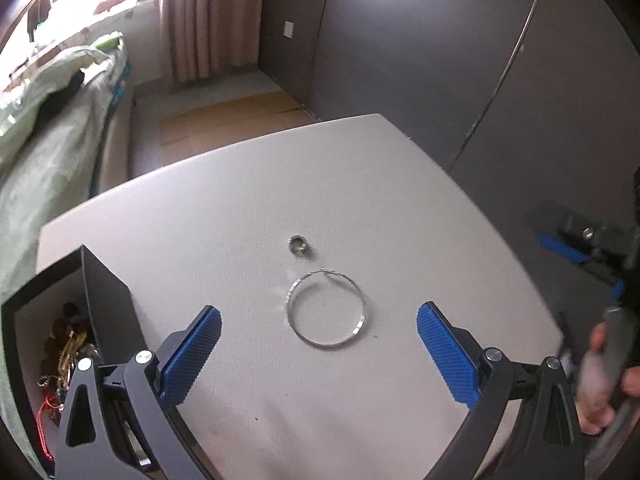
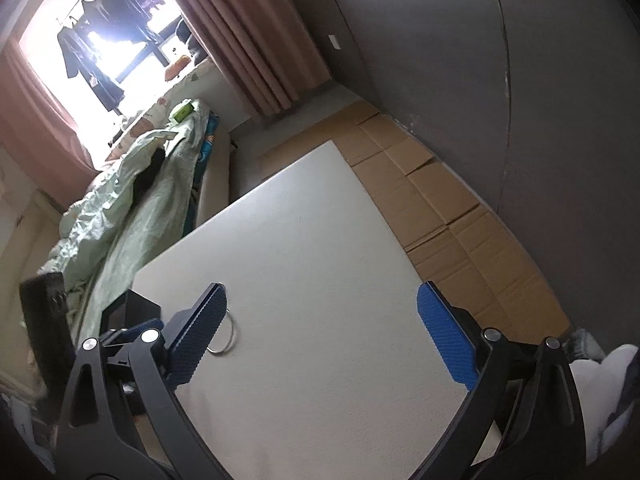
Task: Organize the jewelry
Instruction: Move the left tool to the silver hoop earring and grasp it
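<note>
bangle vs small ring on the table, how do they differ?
The bangle is a wide, thin wire hoop; the small ring is a chunky band and far smaller across. The bangle lies nearer the left gripper, between its open jaws; the small ring sits just beyond it. Both are silver, loose on the white table.

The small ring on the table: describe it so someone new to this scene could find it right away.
Start at the white table and find the black box of jewelry at its left edge. To the right of the box, between the left gripper's open blue fingers, lies a thin silver bangle. The small ring sits just beyond the bangle, apart from it: far smaller, thicker-walled and darker.
</note>
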A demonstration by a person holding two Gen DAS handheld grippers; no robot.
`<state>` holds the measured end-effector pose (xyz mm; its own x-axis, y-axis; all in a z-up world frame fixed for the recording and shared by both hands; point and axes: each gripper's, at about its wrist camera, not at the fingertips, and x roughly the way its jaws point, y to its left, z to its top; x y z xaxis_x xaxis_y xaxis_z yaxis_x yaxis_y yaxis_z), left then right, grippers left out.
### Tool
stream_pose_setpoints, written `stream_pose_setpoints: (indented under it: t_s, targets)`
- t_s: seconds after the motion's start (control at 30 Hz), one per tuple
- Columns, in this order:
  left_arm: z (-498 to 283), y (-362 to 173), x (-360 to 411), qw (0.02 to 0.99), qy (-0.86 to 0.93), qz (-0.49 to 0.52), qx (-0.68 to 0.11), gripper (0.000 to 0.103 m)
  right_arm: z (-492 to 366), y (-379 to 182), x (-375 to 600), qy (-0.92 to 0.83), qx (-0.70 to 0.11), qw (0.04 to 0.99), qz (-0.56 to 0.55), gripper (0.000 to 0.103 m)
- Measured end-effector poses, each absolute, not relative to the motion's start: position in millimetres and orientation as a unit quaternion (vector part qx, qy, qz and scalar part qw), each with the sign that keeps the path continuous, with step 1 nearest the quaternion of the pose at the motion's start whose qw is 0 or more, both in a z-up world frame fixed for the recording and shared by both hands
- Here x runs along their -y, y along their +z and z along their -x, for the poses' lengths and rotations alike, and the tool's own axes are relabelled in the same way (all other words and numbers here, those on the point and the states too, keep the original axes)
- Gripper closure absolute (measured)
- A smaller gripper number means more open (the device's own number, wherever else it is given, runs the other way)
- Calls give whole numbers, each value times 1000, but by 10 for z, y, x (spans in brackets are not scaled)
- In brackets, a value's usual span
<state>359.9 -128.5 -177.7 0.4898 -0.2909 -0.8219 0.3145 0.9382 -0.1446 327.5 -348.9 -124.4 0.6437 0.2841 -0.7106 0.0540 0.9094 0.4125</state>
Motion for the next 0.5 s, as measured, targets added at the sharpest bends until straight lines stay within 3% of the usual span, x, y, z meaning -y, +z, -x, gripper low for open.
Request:
stream_pose_setpoints:
  t_s: [0.27, 0.5]
  targets:
    - [-3538, -1685, 1388, 879, -174, -36, -442, 8, -3329, -1224, 3379, 82, -420, 883, -196, 7]
    - [-3591, -1739, 1463, 867, -186, -25, -462, 8, -3348, -1245, 3397, 77, -424, 878, -208, 7]
